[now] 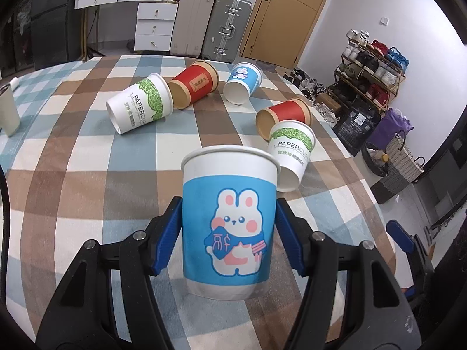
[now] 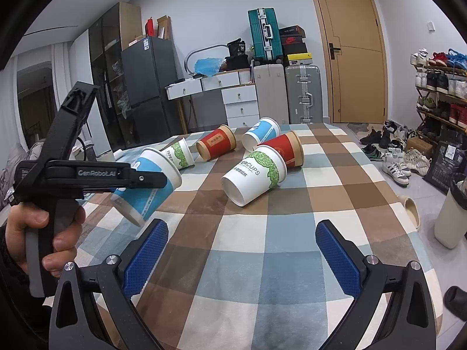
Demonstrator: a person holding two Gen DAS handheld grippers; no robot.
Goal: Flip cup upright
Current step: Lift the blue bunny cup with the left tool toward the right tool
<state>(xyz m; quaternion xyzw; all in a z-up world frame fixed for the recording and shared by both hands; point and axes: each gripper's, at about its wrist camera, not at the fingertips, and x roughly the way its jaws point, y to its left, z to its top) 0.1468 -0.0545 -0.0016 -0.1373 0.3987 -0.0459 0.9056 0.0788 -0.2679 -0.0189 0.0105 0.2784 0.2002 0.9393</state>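
My left gripper (image 1: 229,230) is shut on a blue paper cup with a rabbit print (image 1: 229,218), gripped at mid-height with its mouth up. In the right wrist view this cup (image 2: 149,183) hangs tilted above the checked tablecloth (image 2: 262,248), held by the left gripper (image 2: 140,179). My right gripper (image 2: 240,250) is open and empty over the near part of the table. Several cups lie on their sides further back: a white-green one (image 1: 140,106), a red one (image 1: 194,84), a blue one (image 1: 242,83), another red one (image 1: 284,116) and another white-green one (image 1: 292,154).
A white upright cup (image 1: 8,110) stands at the table's left edge. Behind the table are drawers (image 1: 154,26), suitcases (image 1: 227,26) and a door (image 1: 294,11). A shoe rack (image 1: 370,70) and bags stand on the floor to the right.
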